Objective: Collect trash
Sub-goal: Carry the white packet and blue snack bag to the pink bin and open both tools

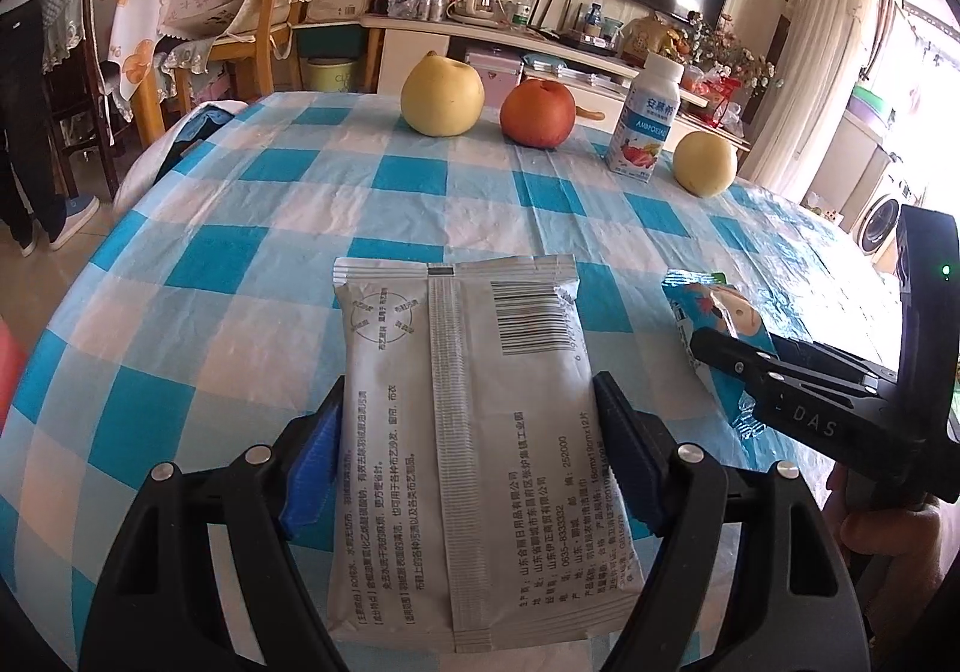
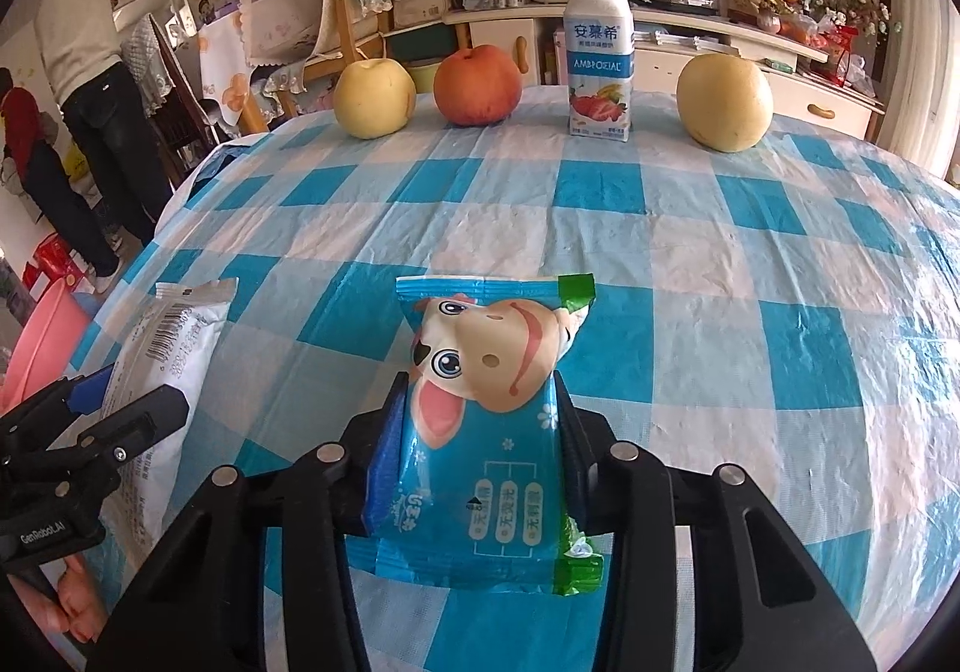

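Slick foil: left claw [image 1: 468, 450] grips grey sachet [image 1: 462, 402], right claw [image 2: 480, 432] grips blue wrapper [image 2: 486, 432], both just above counter [image 2: 660, 264]; edge-only pinch w/ floppy packs could slip out.

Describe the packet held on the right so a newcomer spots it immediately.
On the blue-and-white checked tablecloth, look near the front edge, at the right hand-held gripper. Its jaws clamp a glossy blue plastic packet with a cartoon cow face, unlike the plain grey barcoded sachet beside it.
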A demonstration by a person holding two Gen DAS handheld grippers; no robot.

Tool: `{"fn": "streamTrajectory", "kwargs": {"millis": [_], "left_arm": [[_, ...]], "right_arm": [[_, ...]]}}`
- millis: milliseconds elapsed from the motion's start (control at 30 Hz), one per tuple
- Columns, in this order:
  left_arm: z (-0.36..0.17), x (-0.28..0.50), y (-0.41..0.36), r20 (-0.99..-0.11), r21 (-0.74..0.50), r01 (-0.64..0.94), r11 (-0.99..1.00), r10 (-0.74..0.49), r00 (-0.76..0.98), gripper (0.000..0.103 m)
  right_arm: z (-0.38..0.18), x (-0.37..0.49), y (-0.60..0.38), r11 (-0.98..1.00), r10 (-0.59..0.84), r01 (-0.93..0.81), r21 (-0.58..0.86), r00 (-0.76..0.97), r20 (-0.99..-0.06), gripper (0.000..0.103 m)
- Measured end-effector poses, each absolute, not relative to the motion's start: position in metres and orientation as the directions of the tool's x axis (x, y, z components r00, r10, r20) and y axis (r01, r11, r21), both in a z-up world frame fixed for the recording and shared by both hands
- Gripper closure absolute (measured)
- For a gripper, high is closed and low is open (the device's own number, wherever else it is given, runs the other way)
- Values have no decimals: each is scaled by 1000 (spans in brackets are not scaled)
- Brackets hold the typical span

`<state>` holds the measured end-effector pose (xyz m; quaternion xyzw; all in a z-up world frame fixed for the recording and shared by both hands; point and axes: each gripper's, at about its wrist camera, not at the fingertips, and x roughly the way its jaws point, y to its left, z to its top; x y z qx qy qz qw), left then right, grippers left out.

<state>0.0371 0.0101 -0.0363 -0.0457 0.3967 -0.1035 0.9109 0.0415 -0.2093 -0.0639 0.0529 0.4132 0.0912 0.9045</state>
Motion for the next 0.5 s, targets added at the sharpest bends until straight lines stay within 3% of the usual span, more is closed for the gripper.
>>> {"fn": "streamTrajectory", "kwargs": {"millis": [500], "left_arm": [[-18,31,46,-655,-186,74,980,-180,734,25]], "right_arm": [[-52,22,-192,977,211,-146,152,657,-723,60]]}}
